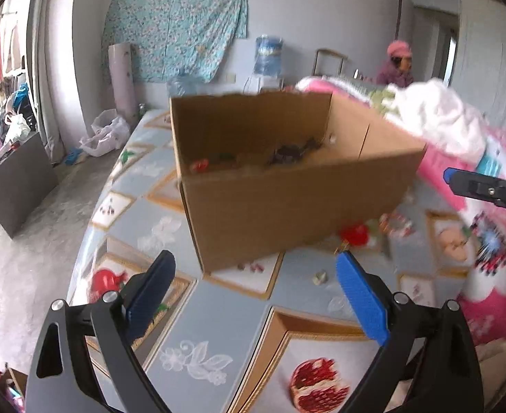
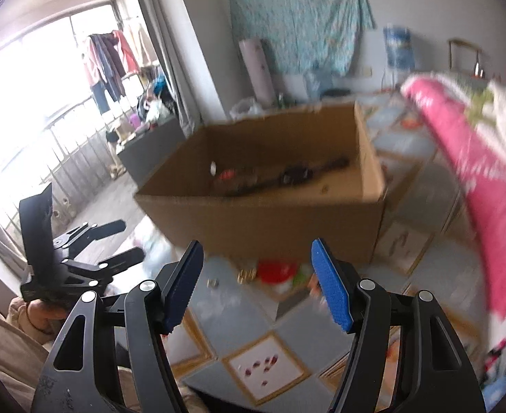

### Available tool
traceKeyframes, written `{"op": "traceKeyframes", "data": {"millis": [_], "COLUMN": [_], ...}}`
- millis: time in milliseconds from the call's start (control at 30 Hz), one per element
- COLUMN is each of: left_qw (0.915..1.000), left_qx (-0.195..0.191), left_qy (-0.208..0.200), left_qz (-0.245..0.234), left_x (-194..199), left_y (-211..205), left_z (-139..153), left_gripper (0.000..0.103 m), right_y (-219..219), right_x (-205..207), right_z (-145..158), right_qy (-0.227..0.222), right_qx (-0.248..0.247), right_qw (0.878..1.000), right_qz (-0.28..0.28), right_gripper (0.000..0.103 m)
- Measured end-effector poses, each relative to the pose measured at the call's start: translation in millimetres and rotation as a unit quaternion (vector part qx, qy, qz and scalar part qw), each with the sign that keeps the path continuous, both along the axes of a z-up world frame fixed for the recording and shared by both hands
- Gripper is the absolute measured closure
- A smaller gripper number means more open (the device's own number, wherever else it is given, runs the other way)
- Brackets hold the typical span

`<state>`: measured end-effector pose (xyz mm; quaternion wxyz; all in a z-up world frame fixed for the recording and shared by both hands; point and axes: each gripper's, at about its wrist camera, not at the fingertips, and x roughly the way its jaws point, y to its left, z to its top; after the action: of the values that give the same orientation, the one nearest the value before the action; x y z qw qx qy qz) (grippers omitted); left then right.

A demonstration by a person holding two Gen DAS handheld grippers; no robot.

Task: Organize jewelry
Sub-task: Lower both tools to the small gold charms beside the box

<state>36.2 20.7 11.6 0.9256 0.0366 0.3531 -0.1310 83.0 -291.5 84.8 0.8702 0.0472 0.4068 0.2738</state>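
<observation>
An open cardboard box (image 1: 287, 206) stands on the patterned tablecloth and holds several dark and red jewelry pieces (image 1: 287, 153); it also shows in the right wrist view (image 2: 270, 220). Loose pieces lie in front of it: a red piece (image 1: 354, 234), a small pale piece (image 1: 320, 278), a red piece (image 2: 276, 271) and a small gold piece (image 2: 246, 274). My left gripper (image 1: 256, 275) is open and empty in front of the box. My right gripper (image 2: 256, 268) is open and empty just before the loose pieces. The right gripper's finger shows at the left view's right edge (image 1: 483, 189).
A pink and white bundle of cloth (image 1: 442, 130) lies to the right of the box, also in the right wrist view (image 2: 476, 172). The table's left edge (image 1: 91, 213) drops to a concrete floor. A person in a pink hat (image 1: 397, 65) sits behind.
</observation>
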Motion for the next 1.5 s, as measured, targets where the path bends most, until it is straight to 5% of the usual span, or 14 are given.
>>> {"op": "traceKeyframes", "data": {"millis": [200,367,633,800,1500], "left_qw": [0.9995,0.9972,0.9916,0.99,0.99], "left_qx": [0.005,0.014,0.023,0.033,0.054], "left_qy": [0.021,0.02,0.036,0.048,0.045], "left_qz": [-0.022,-0.07,-0.122,-0.128,-0.123], "left_x": [5,6,19,28,24], "left_y": [-15,-37,-62,-69,-67], "left_z": [-25,-32,-47,-53,-58], "left_gripper": [0.011,0.022,0.066,0.085,0.093], "right_y": [22,31,41,41,35], "right_x": [4,11,20,26,31], "right_z": [-26,-35,-51,-54,-56], "right_qy": [0.039,0.056,0.089,0.094,0.095], "right_qx": [-0.016,-0.018,-0.016,-0.017,-0.015], "right_qw": [0.999,0.998,0.995,0.995,0.995], "right_qz": [0.032,0.036,0.038,0.039,0.038], "right_gripper": [0.049,0.057,0.062,0.062,0.064]}}
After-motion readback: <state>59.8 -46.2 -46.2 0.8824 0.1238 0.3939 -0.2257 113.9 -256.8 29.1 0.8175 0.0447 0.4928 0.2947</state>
